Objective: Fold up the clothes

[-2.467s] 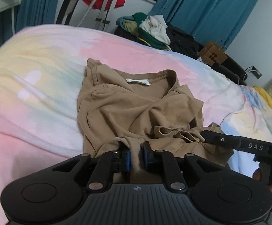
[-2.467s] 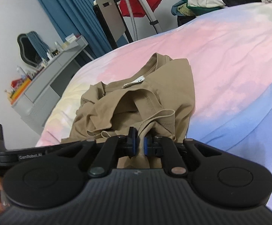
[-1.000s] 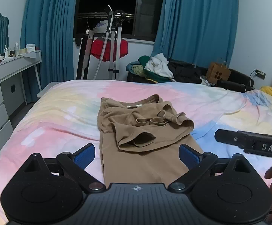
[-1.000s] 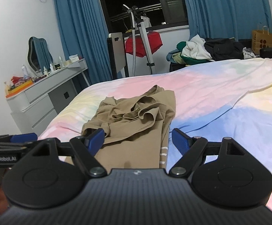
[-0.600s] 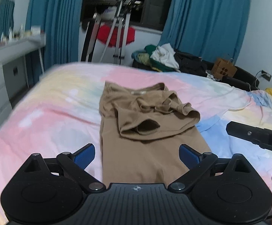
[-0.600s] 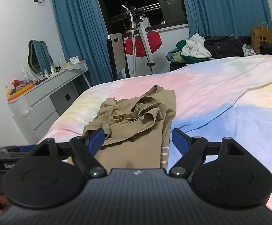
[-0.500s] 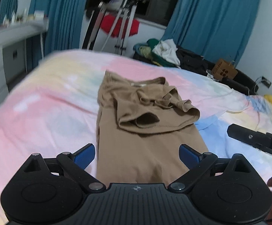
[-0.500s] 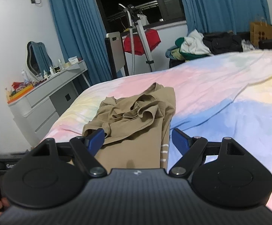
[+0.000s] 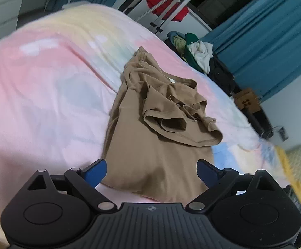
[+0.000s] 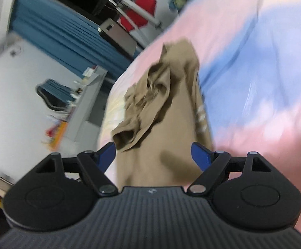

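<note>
**Both grippers open over the shirt's near hem, ahead of the next fold**

Left gripper: fingers spread wide, blue pads apart, nothing held. Right gripper: likewise wide open and empty. Neither touches cloth as far as either view shows.

Just ahead of both sets of fingers lies the tan shirt, lengthwise on the bed. Its near hem sits between the fingers in each wrist view. Its lower body is smooth and already narrowed to a strip. Farther out, the sleeves are heaped loose on the chest area, with the collar beyond them. In the right view the shirt reads the same, though that view is badly blurred.

Step, as I judge it: side folds done, sleeves laid in but untidy; both tools are lined up on the hem for the bottom-to-top fold. Next move calls for each gripper to come down on its own hem corner, close on all layers, then lift together and carry the hem toward the collar. Risk: the loose sleeves may bunch under the fold; flattening them first could be wise.

Writing: a small pale tag shows inside the collar, too small to read. White marks run along the shirt's right edge, blurred, unreadable. A brown paper bag far beyond, right of the left gripper, carries dark dots, no legible text. A clothes pile sits past the bed.
</note>
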Available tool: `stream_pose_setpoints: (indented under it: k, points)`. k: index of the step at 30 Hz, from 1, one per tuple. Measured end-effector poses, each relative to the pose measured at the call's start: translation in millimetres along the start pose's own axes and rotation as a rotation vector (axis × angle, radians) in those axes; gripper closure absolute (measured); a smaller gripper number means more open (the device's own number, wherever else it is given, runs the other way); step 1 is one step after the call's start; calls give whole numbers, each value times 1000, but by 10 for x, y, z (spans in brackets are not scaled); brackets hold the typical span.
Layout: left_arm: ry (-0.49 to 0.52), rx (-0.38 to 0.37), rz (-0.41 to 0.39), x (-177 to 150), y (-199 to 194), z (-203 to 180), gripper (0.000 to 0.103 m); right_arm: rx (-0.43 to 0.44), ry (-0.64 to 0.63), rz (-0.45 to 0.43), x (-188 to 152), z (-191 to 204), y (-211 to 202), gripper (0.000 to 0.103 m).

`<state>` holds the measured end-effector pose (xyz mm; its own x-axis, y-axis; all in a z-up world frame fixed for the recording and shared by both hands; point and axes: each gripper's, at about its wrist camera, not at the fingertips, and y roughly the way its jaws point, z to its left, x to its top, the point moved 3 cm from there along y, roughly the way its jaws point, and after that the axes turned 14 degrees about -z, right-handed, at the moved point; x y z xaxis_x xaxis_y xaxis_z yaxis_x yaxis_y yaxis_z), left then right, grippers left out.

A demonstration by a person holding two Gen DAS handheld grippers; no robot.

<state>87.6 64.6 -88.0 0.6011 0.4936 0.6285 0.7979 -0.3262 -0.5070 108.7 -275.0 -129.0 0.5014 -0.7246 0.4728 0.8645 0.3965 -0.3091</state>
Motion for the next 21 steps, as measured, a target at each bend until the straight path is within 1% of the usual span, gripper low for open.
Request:
stream_pose_setpoints:
  k: [3, 6, 10, 12, 13, 14, 15, 17, 19, 20, 21]
  points:
    - [-56, -16, 40, -38, 47, 40, 8, 34, 129, 50, -61, -79, 14, 20]
    - [-124, -26, 88, -83, 92, 105, 10, 47, 214, 113, -151, -114, 29, 20]
    - [-230, -69, 143, -142, 177, 186, 10, -16, 284, 216, -325, -237, 168, 20]
    - [-262, -40, 173, -204, 255, 236, 13, -40, 326, 211, -381, -327, 238, 21]
    - [-280, -22, 188, -241, 304, 264, 14, -55, 343, 198, -396, -373, 275, 21]
    - [-291, -21, 197, -262, 358, 280, 15, -76, 357, 178, -399, -419, 311, 22]
    - [-303, -21, 205, -282, 411, 295, 17, -87, 369, 160, -397, -453, 343, 27]
    - [-328, -15, 190, -297, 498, 313, 21, -83, 378, 127, -377, -477, 393, 36]
    - [-339, -22, 171, -290, 586, 308, 23, -84, 345, 100, -345, -445, 424, 43]
    - [-341, -25, 158, -281, 631, 308, 26, -88, 325, 87, -330, -425, 436, 45]
    - [-339, -19, 146, -274, 657, 313, 29, -90, 306, 76, -314, -407, 442, 49]
